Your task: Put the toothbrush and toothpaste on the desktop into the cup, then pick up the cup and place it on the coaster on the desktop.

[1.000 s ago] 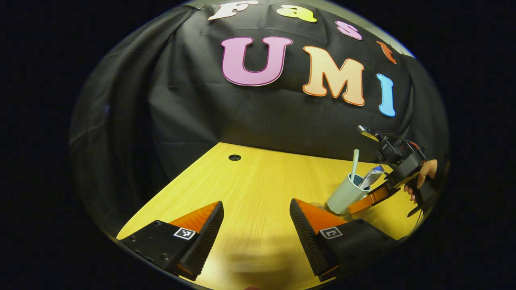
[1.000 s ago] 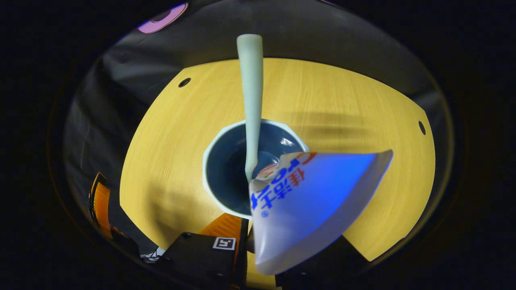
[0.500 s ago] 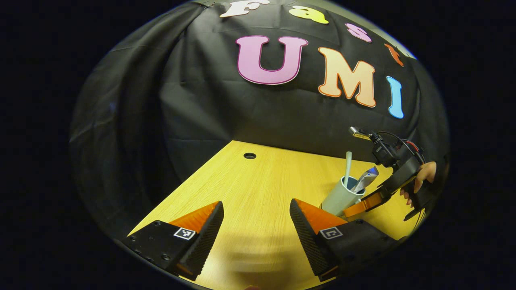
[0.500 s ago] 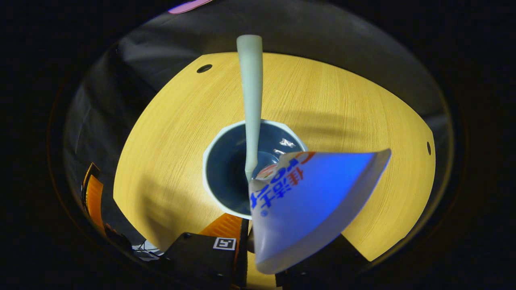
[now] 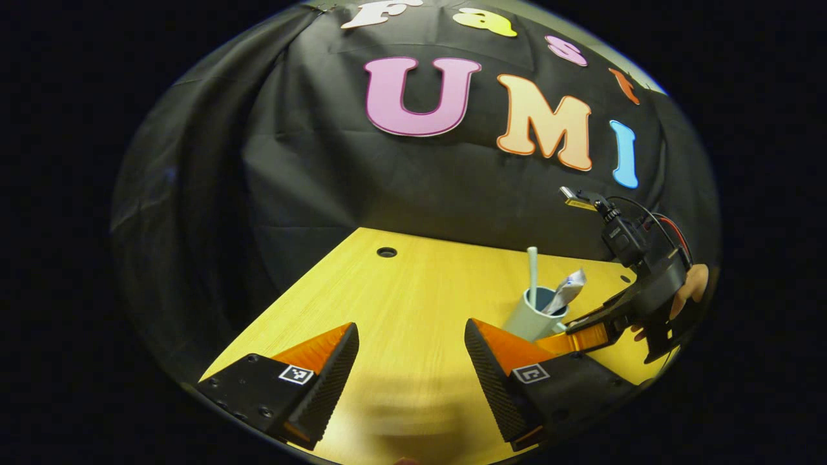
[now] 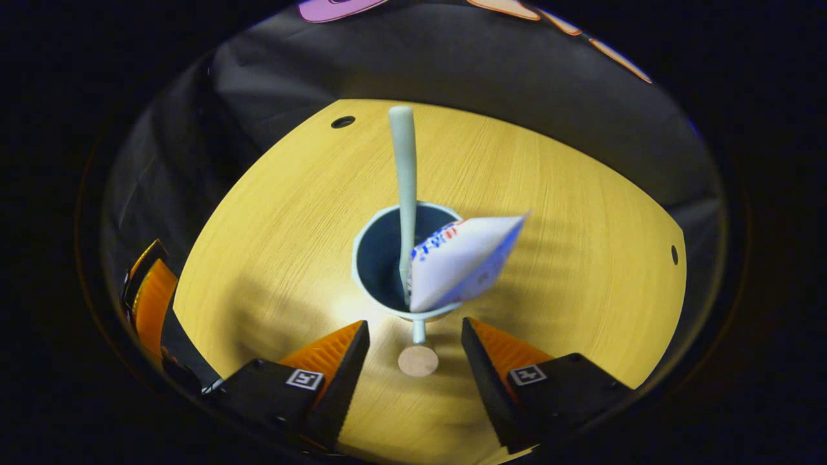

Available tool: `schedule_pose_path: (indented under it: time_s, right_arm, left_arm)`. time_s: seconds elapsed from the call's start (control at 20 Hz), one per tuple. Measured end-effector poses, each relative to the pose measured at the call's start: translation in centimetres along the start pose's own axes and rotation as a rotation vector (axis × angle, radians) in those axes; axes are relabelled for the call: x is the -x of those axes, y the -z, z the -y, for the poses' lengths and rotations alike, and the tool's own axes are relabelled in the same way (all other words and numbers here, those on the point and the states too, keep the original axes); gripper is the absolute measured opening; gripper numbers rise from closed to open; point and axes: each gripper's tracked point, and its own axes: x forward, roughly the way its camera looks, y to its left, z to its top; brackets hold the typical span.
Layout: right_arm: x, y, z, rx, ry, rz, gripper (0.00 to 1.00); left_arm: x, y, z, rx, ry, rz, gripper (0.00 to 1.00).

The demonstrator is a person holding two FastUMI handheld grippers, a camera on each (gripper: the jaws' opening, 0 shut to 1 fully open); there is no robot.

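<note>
**Cup loaded, coaster trip still to come**

The toothbrush (image 6: 405, 187) and the toothpaste (image 6: 462, 258) both stand in the cup (image 6: 404, 261), so the first half of the job looks done. The brush handle rises nearly upright from the dark interior; the tube leans out over the near-right rim, crimped end uppermost. The cup itself rests on the desktop (image 6: 271, 245), roughly mid-table.

The right gripper (image 6: 413, 361) hangs just near of the cup with its jaws spread apart and nothing between them. In the left gripper view the same tool (image 5: 581, 332), held by a hand (image 5: 691, 287), sits just right of the cup (image 5: 533, 316). The left gripper (image 5: 411, 361) is likewise spread wide and empty, hovering over bare wood on the left, well apart from the cup.

What remains, by my reading, is to grasp the cup, lift it and set it on the coaster. A small round tan disc (image 6: 418, 360) lies on the wood between the right gripper's fingers; whether that is the coaster I cannot tell.

The tube carries blue and red printing, too blurred here to make out. The square black-and-white markers on the fingers (image 6: 323, 361) are coded patterns, not text.
</note>
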Motion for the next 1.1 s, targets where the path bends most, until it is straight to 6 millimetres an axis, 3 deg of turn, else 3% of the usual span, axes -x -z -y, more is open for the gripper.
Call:
schedule_pose_path:
  time_s: [0.05, 0.3, 0.5, 0.65, 0.85, 1.1]
  right_arm:
    - [0.9, 0.1, 0.4, -0.011, 0.000, 0.031, 1.00]
    - [5.4, -0.8, 3.9, -0.030, 0.041, 0.285, 1.00]
    - [10.6, -2.0, 7.6, -0.050, 0.101, 0.520, 1.00]
    - [14.9, -2.9, 10.8, -0.100, 0.163, 0.672, 1.00]
    - [20.5, -3.0, 14.3, -0.161, 0.242, 0.834, 1.00]
    - [25.8, -3.4, 16.6, -0.245, 0.276, 0.962, 1.00]
  left_arm:
    - [-0.1, -0.3, 1.1, -0.003, 0.019, 0.002, 0.95]
    - [-0.2, -2.0, 7.7, -0.039, 0.118, 0.025, 0.95]
    - [0.5, -3.8, 13.3, -0.055, 0.191, 0.059, 0.95]
    - [1.3, -5.2, 16.2, -0.073, 0.208, 0.099, 0.95]
    - [2.5, -7.0, 19.2, -0.081, 0.231, 0.158, 0.95]
    - [3.8, -9.6, 19.6, -0.080, 0.188, 0.240, 0.94]
